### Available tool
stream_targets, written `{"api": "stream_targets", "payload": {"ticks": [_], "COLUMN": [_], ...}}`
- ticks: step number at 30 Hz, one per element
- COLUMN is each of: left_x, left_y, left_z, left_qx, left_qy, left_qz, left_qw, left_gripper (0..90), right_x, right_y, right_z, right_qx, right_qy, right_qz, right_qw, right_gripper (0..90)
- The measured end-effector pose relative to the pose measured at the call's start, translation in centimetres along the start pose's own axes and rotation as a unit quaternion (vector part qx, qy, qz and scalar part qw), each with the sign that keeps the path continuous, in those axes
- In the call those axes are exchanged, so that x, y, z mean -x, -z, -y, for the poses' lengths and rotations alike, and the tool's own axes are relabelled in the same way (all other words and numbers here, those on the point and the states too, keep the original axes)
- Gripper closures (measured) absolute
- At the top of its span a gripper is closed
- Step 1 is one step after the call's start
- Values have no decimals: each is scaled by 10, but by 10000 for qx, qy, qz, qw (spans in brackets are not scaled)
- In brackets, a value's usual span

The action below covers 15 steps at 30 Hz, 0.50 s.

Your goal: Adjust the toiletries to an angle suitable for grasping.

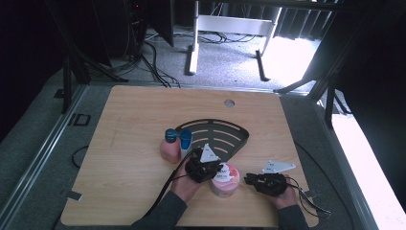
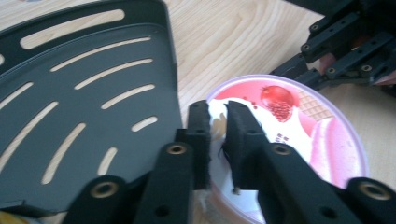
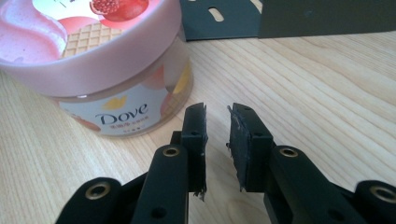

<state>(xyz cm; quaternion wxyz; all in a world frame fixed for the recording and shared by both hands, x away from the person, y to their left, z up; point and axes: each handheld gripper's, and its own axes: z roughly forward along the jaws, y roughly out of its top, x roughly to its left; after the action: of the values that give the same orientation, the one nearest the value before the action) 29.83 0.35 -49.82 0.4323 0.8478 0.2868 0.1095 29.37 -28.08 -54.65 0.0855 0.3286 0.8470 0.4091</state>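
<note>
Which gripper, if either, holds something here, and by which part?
Neither. The left gripper hangs over the jar lid's rim with a gap between its jaws; the right gripper stands open beside the jar.

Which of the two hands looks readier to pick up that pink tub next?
Probably the left. The left gripper hangs right above the pink tub, jaws a little apart over its lid edge. The right gripper sits beside the tub on the table, holding nothing.

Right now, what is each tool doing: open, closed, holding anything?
Left tool: open by a narrow gap, poised over the rim of the pink-lidded jar, pads not pressing on it.
Right tool: open by a narrow gap, empty, beside the jar.
</note>
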Motion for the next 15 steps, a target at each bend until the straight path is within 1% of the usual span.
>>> {"api": "stream_targets", "payload": {"ticks": [2,4,8,10,13,15], "left_x": [1,1,-3,-4,-6,-6], "left_y": [3,7,18,22,26,27], "left_z": [3,6,12,15,18,22], "left_qx": [78,163,320,416,502,523], "left_qy": [-46,-34,111,170,211,203], "left_qz": [-26,-47,15,42,116,115], "left_qw": [10000,9999,9994,9990,9985,9984], "left_gripper": [731,689,607,589,546,524], "right_x": [0,0,-1,-2,-4,-5], "right_y": [2,3,4,5,7,8], "right_z": [1,2,2,2,3,4], "right_qx": [6,23,20,13,40,45], "right_qy": [-8,-30,-16,-5,-7,-7], "right_qz": [23,36,43,47,58,53], "right_qw": [10000,10000,10000,10000,10000,10000], "right_gripper": [754,753,749,748,748,748]}}
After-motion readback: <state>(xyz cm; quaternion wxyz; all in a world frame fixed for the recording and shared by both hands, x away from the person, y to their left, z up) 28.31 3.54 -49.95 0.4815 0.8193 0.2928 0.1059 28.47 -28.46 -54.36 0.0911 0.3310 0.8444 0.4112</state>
